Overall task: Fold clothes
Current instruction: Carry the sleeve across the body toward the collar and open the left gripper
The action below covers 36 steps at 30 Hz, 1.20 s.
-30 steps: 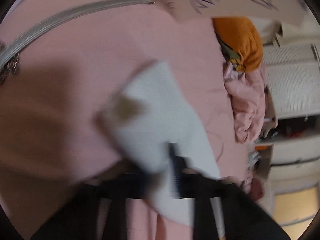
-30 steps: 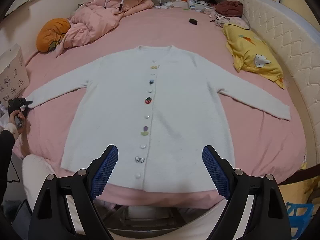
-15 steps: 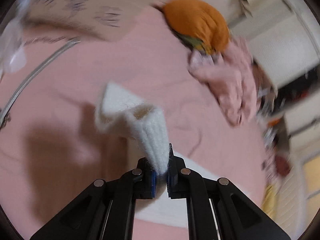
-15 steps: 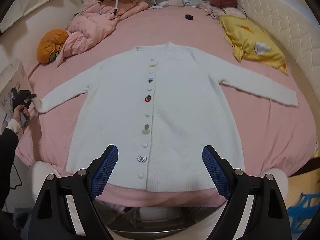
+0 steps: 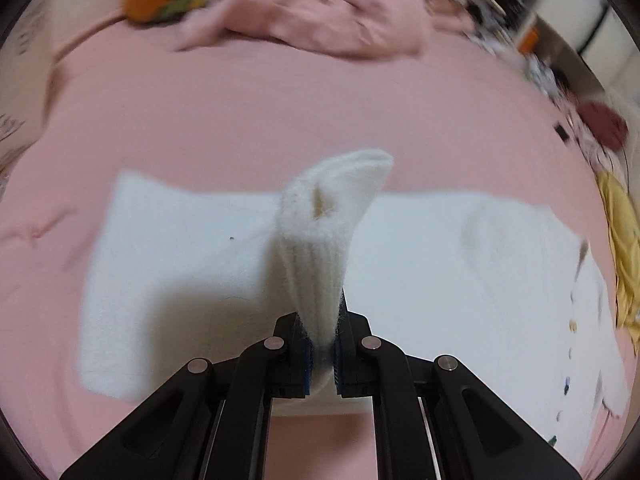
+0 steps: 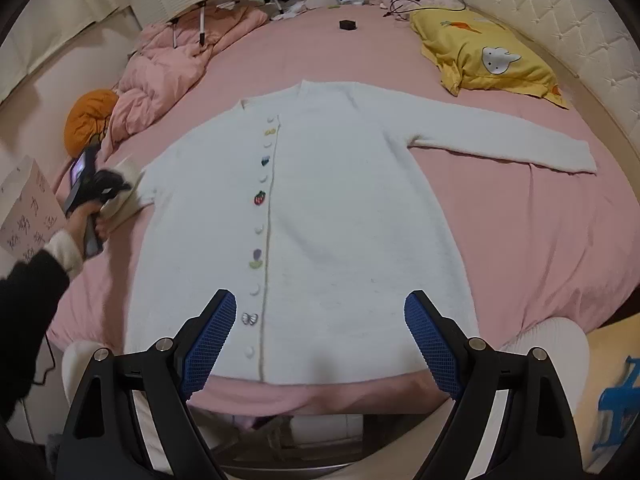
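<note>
A white knit cardigan with small coloured buttons lies face up on the pink bed. Its right sleeve lies stretched out flat. My left gripper is shut on the cuff of the left sleeve and holds it raised over the cardigan's left side; it also shows in the right wrist view, held in a hand. My right gripper is open and empty above the cardigan's bottom hem.
A pink duvet and an orange cushion lie at the bed's far left. A yellow pillow lies at the far right by the padded headboard. A small black object sits at the far end. A cardboard box stands at the left.
My left gripper has lifted the sleeve cuff off the bed and carried it inward over the cardigan, folding the left sleeve back. The right gripper stays open, with its view shifted slightly.
</note>
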Each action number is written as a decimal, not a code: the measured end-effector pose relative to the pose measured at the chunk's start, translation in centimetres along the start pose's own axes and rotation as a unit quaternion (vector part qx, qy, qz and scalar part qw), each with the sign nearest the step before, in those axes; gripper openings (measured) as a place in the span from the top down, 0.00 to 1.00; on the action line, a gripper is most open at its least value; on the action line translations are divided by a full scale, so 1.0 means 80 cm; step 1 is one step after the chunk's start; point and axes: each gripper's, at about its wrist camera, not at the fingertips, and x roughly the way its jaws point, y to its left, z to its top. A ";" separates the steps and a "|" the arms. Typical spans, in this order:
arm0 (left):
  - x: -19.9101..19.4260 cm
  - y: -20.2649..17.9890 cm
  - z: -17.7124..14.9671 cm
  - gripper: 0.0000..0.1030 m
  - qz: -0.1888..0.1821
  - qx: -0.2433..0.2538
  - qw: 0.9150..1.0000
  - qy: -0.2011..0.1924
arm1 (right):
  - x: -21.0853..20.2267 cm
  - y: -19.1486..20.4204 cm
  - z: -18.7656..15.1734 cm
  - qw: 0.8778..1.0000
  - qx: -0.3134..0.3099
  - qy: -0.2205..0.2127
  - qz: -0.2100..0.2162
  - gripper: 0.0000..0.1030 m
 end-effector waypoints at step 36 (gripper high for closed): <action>0.015 -0.574 -0.131 0.92 -0.073 0.311 0.947 0.006 | 0.077 -0.124 -0.020 0.992 0.087 0.036 0.081 0.16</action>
